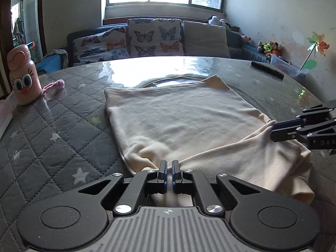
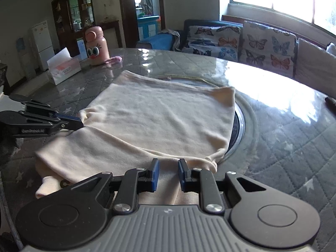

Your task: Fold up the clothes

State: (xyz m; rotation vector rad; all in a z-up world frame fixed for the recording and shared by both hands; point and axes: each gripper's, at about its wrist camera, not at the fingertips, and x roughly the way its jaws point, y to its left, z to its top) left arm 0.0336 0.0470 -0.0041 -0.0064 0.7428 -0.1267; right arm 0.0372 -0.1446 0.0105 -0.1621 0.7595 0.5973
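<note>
"GenRobot.AI" on the left hand-held gripper (image 2: 80,124), "DAS" on the right hand-held gripper (image 1: 273,133)

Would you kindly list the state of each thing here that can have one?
Cream garment: lying on the table, partly folded, near edge bunched.
Left tool: shut on the garment's near edge.
Right tool: open, fingers either side of the cloth.
Pink bottle: upright, lid closed.
Tissue box: a tissue sticking up.
Table: covered with a quilted cloth.
</note>
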